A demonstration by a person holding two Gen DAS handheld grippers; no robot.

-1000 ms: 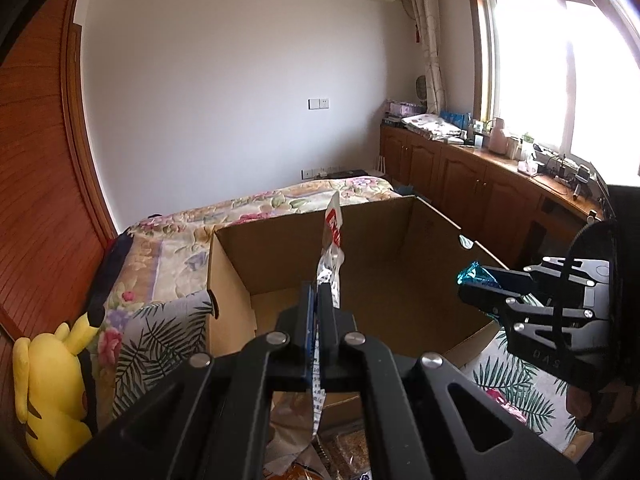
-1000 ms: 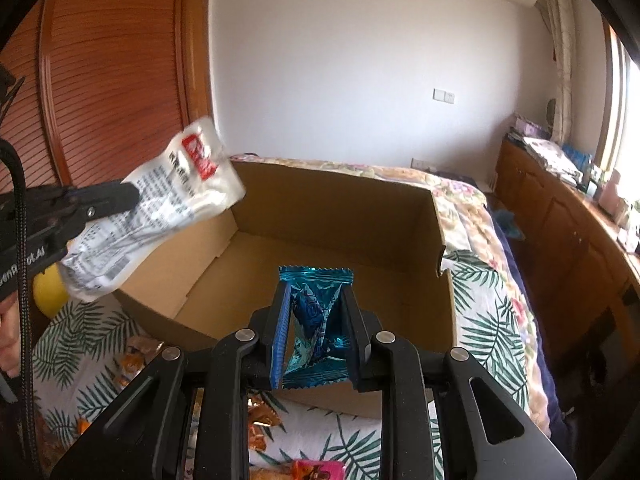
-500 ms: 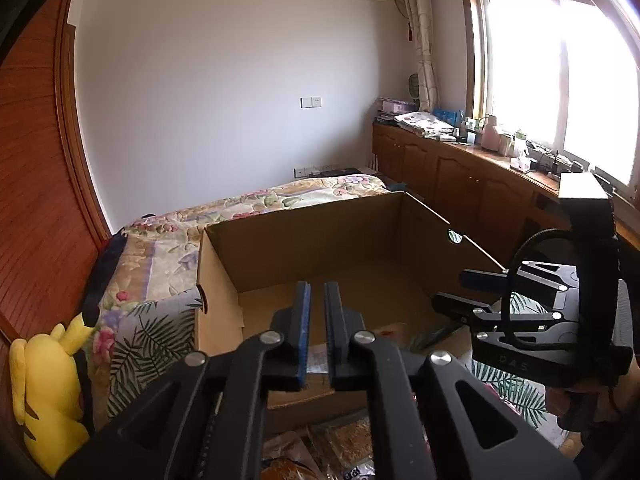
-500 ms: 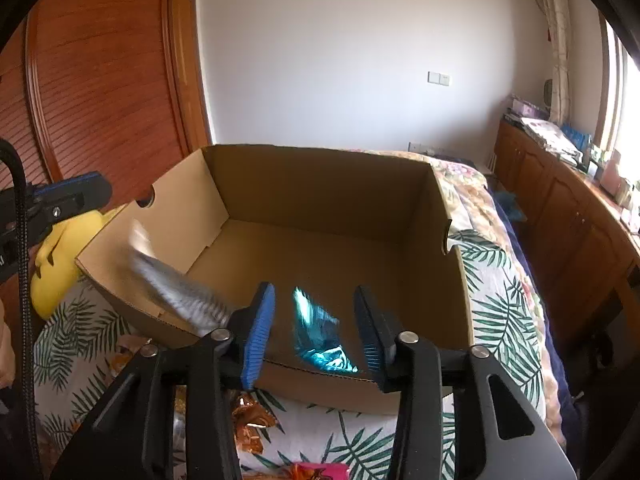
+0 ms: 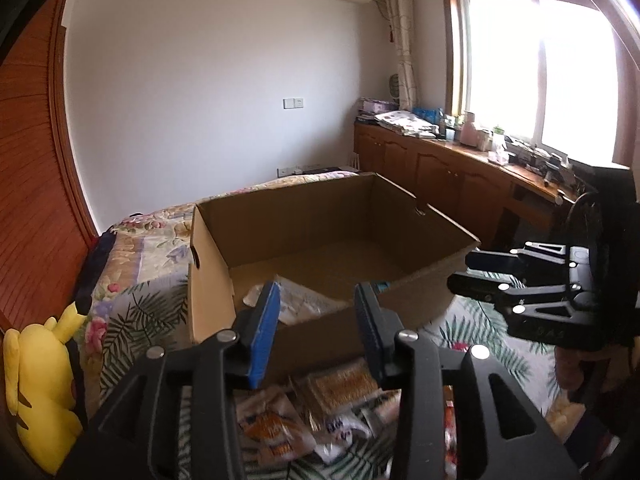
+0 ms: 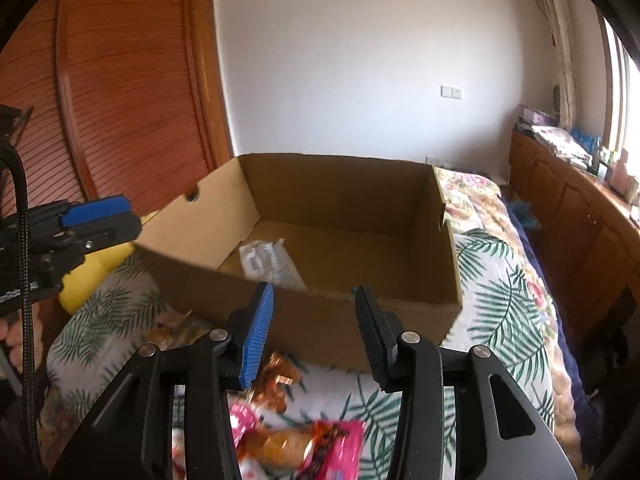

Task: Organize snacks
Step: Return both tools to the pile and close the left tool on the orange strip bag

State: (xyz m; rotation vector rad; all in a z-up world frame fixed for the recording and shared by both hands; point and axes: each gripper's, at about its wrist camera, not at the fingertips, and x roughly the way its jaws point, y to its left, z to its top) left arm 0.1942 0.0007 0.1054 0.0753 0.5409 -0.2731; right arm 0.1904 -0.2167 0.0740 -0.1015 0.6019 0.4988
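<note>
An open cardboard box [image 5: 208, 264] [image 6: 448, 276] stands on the bed. A white snack packet [image 5: 300, 300] [image 6: 268, 264] lies on its floor near the front wall; a sliver of the blue packet [image 5: 382, 285] shows beside it. My left gripper [image 5: 316, 332] is open and empty, just in front of the box; it also shows in the right wrist view [image 6: 100, 212]. My right gripper [image 6: 314, 328] is open and empty before the box's near wall; it also shows in the left wrist view [image 5: 480, 270]. Loose snacks [image 5: 304, 420] lie on the bedspread below, including a pink packet [image 6: 304, 444].
A yellow plush toy [image 5: 40, 384] sits at the bed's left edge. The wooden wardrobe [image 6: 120, 80] rises on the left. Wooden cabinets [image 5: 440, 172] with clutter run under the window on the right.
Both grippers have opened and pulled back from over the box. The white packet and the blue packet have dropped from them into the box.
</note>
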